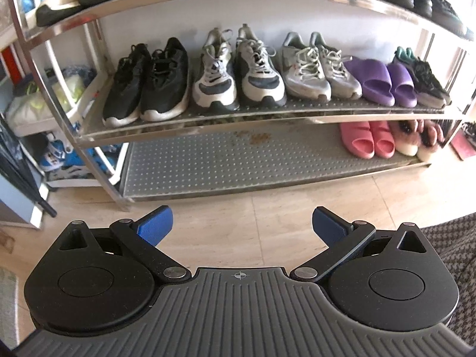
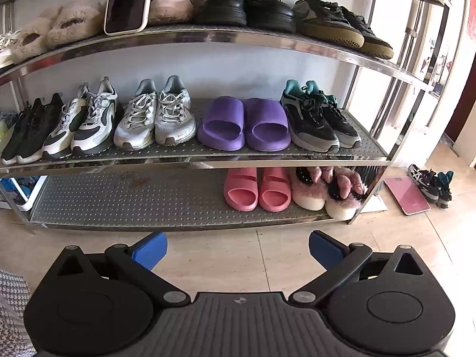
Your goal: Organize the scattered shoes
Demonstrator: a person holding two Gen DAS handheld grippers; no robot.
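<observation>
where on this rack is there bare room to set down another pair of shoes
The bottom perforated metal shelf is bare from its left post to the pink slides. The middle shelf is packed end to end, black sneakers through purple slides.

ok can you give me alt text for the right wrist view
An open right gripper hovers over a tiled floor, facing a metal shoe rack with neat pairs on three shelves. The bottom shelf holds only pink slides and fluffy pink slippers; loose sneakers sit on the floor at right.
</observation>
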